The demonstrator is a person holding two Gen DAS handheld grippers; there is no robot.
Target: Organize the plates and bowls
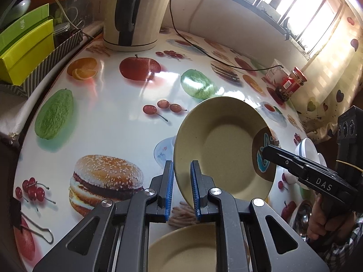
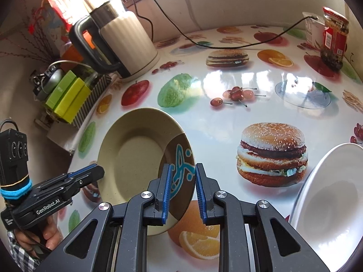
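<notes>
You have two grippers at work on one tilted tan plate [image 1: 226, 145], which sits right of centre in the left wrist view and left of centre in the right wrist view [image 2: 138, 156]. Your left gripper [image 1: 182, 188] has its blue pads either side of the plate's lower left rim; whether they pinch it or stand just off it cannot be told. Your right gripper [image 2: 182, 192] has its pads spread around the opposite rim, at the brown patch with blue markings, with a visible gap on the right pad's side, so it is not clamped.

The plate is lifted on edge rather than lying flat: its hollow face turns toward the cameras, and its raised rim points to the upper part of both frames.

Count the crockery: a second tan plate [image 1: 188, 249] lies flat at the bottom centre of the left view, one white bowl [image 2: 329, 199] sits at the lower right of the right view, and a steel bowl [image 1: 301, 217] shows at the lower right of the left view.

On the fruit-and-burger printed table [image 2: 226, 113] you also have one cream kettle [image 2: 122, 36] at upper left and one red-labelled jar [image 2: 333, 38] at upper right.
</notes>
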